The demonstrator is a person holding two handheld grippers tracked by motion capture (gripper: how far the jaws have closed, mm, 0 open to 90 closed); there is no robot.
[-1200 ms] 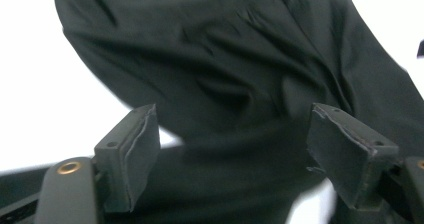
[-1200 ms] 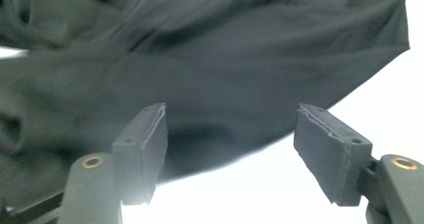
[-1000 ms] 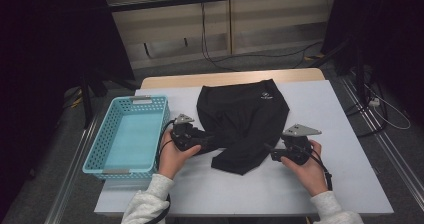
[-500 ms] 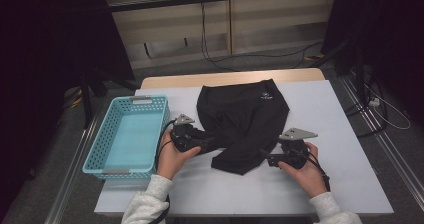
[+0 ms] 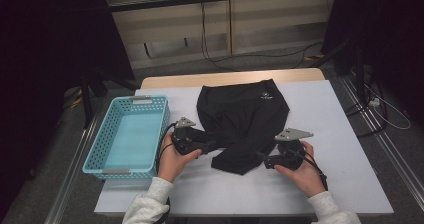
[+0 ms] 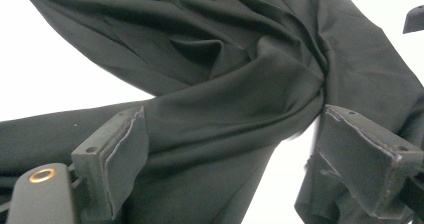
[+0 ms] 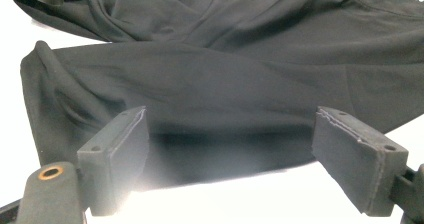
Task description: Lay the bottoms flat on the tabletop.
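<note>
White table (image 5: 345,149), black garment (image 5: 242,119)

Black garment (image 5: 243,118) with small white logo print; light blue perforated basket (image 5: 131,136) with grey handle tabs; white bench (image 5: 330,134) top, tan far edge; black grippers, grey top plates; pale grey sleeves (image 5: 150,204).

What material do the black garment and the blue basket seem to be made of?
Black garment: probably thin, smooth synthetic fabric; it drapes in soft folds with a slight sheen. Blue basket: most likely moulded plastic, matte, with perforated lattice walls and an even colour.
</note>
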